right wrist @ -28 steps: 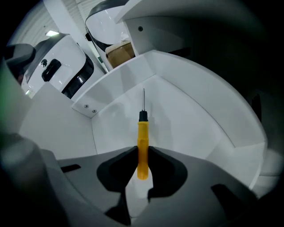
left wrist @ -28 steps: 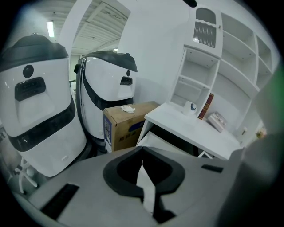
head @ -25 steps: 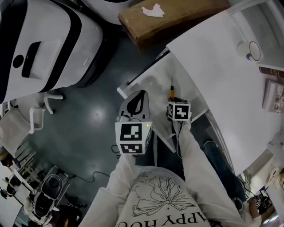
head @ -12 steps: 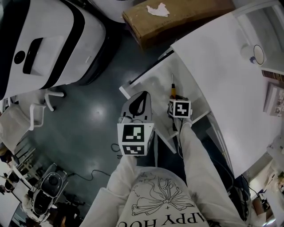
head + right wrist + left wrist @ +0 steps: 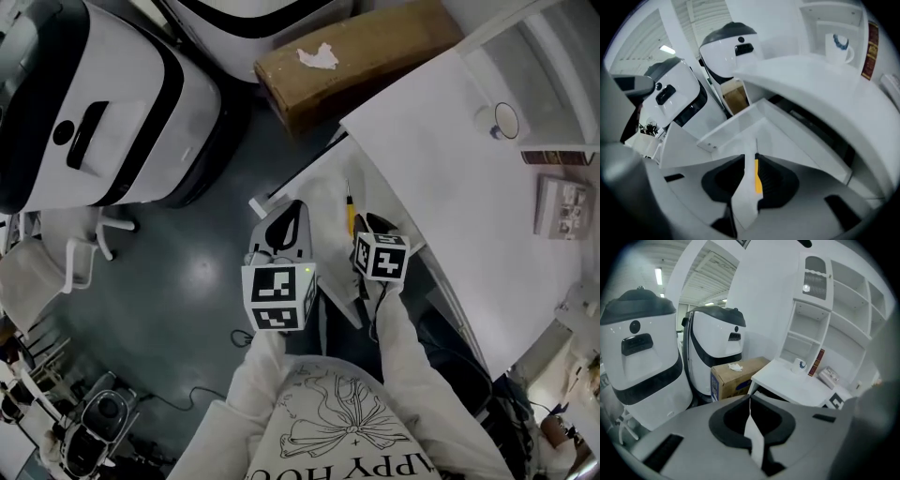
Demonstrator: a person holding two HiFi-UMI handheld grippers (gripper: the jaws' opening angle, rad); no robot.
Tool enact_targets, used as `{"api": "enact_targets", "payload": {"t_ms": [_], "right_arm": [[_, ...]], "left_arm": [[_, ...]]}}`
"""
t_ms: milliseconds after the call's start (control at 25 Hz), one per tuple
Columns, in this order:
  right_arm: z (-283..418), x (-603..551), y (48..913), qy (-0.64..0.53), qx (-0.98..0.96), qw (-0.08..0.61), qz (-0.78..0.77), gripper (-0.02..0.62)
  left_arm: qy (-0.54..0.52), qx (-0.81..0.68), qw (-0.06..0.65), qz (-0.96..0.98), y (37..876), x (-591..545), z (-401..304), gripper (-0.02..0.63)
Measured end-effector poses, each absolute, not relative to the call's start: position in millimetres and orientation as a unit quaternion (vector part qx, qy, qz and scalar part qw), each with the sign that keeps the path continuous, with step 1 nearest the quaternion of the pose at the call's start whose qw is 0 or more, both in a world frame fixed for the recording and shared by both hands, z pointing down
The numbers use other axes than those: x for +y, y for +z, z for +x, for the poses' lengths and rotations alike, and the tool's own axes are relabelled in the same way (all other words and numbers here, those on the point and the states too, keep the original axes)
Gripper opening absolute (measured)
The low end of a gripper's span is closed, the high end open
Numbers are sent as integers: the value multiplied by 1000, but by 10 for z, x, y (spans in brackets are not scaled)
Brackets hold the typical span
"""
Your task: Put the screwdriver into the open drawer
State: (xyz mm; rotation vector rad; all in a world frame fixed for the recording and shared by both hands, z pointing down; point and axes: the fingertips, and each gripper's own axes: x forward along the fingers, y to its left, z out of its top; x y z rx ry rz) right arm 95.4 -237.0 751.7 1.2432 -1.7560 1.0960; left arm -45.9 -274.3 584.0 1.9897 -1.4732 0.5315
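The yellow-handled screwdriver [image 5: 350, 206] lies on the floor of the open white drawer [image 5: 319, 187], its thin shaft pointing away from me. My right gripper [image 5: 370, 226] hangs just above and right of it. In the right gripper view the handle [image 5: 758, 176] shows through the narrow gap of the right gripper [image 5: 756, 157]. Its jaws have just been opening, and the pads stand off the screwdriver. My left gripper [image 5: 292, 208] hovers over the drawer's near left edge; in the left gripper view the left gripper [image 5: 750, 401] is shut on nothing.
The drawer juts out from under a white desk [image 5: 450, 141] that carries a mug [image 5: 502, 120] and books. A cardboard box [image 5: 356, 52] stands on the floor beyond the drawer. Large white-and-black machines [image 5: 103, 112] stand to the left on the dark floor.
The right gripper has lifted off the screwdriver, which now lies alone in the drawer. Both grippers have risen, the right one more.
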Motion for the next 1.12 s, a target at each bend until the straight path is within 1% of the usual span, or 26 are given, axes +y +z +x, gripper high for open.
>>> {"api": "enact_targets", "payload": {"t_ms": [80,240,560,920,1120], "right_arm": [[967,-2464,7154,405,-693,329,497,61],[1028,-2628,6395,365,-716,273,528,24],[1213,-2754,5151,288,-745,188,571,6],[1332,-2790,4121,205,-766,115,599,3],[1368,-2765,3702,167,-772,84,608,3]], "left_arm": [[189,-559,288,755,5651,-2788,-440,6],[164,-566,259,765,5219,-2854,-401,6],[117,-577,204,782,4398,-2843,-306,6],[61,-577,134,804,3522,-2796,-209,6],[43,-578,105,808,3210,-2722,-225,6]]}}
